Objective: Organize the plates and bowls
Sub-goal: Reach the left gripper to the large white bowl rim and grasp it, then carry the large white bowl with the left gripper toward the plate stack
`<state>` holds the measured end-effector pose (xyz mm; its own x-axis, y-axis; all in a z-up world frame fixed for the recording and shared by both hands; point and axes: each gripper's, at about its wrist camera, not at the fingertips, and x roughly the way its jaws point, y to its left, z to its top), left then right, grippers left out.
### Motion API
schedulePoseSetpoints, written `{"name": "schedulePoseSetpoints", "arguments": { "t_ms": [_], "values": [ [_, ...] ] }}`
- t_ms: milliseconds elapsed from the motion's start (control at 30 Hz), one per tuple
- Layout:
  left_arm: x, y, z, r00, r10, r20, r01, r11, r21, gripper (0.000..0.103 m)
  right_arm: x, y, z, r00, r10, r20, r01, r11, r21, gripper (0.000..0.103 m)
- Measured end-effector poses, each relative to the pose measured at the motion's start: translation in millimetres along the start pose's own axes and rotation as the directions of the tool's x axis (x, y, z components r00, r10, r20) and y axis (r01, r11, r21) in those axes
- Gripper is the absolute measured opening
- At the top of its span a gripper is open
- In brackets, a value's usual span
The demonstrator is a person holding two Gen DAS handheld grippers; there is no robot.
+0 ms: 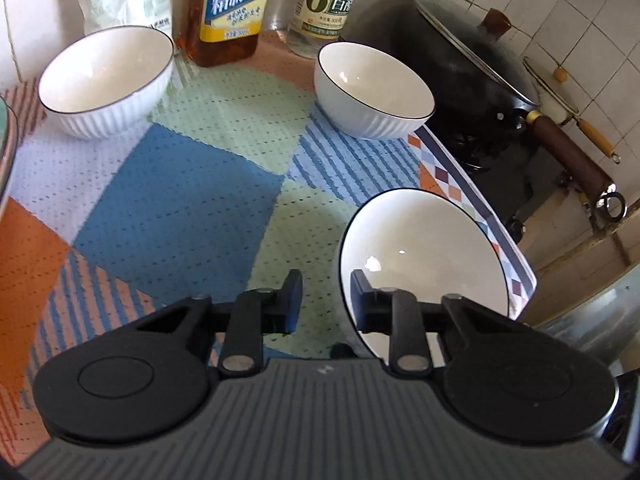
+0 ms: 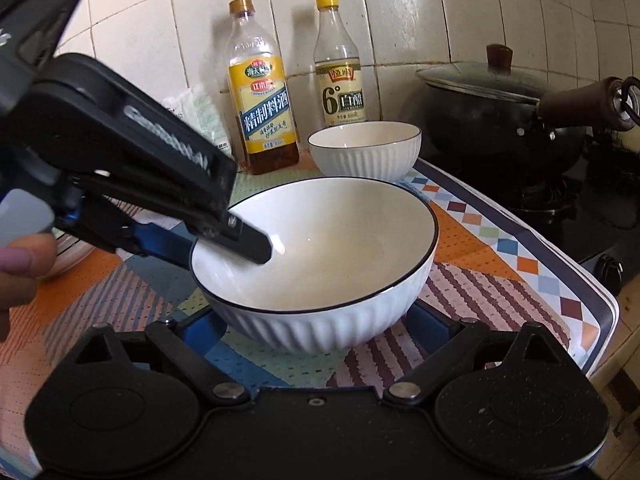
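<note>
Pinching the near bowl (image 2: 316,264) by its rim, the left hand-held gripper (image 2: 236,240) has one finger inside and one outside, jaws clamped on the wall. That bowl sits near the counter's (image 2: 500,280) right edge by the stove. Directly behind the bowl, the right hand-held gripper (image 2: 316,344) waits with jaws apart, empty. Two more bowls, far left bowl (image 1: 106,80) and back bowl (image 2: 364,150), stand toward the back edge, so the left hand seems nearer for stacking.

My left wrist view looks steeply down from close above the patchwork-patterned mat (image 1: 180,200), facing the tiled back wall. My right wrist view sits lower, near the mat's front edge, looking shallower. Both share the near white ribbed bowl (image 1: 424,256) (image 2: 316,264), two bottles, black lidded wok.
</note>
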<state>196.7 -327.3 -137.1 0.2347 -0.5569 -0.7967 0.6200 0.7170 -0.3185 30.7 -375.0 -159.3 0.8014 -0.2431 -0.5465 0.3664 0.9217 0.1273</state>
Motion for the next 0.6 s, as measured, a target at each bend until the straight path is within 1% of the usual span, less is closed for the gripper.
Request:
{"name": "schedulePoseSetpoints", "arguments": {
  "t_ms": [67, 133, 233, 433, 600],
  "values": [
    [2.4, -0.8, -0.2, 1.000, -0.013, -0.004, 0.013, 1.000, 0.009, 0.015, 2.6, 2.6, -1.0, 1.000, -0.014, 0.011, 0.014, 1.000, -0.019, 0.099],
    [3.9, -3.5, -0.5, 1.000, -0.024, -0.011, 0.024, 0.999, 0.020, 0.011, 5.3, 5.4, -1.0, 1.000, -0.026, 0.018, 0.026, 0.999, -0.042, 0.099],
    [4.7, -10.7, 0.5, 1.000, -0.003, -0.014, 0.004, 0.996, 0.084, 0.011, 8.5, 7.2, 0.8, 0.999, -0.029, 0.020, 0.030, 0.998, -0.054, 0.100],
    [0.7, -8.8, -4.8, 1.000, -0.004, -0.008, 0.005, 0.996, 0.086, 0.010, 8.0, 10.0, 2.5, 1.000, -0.018, 0.025, 0.020, 0.998, -0.057, 0.098],
    [-6.5, -5.4, -9.4, 1.000, 0.003, -0.027, -0.001, 0.996, 0.087, 0.010, 0.7, 19.5, 3.1, 1.000, -0.027, 0.009, 0.028, 0.999, -0.044, 0.097]
  ]
}}
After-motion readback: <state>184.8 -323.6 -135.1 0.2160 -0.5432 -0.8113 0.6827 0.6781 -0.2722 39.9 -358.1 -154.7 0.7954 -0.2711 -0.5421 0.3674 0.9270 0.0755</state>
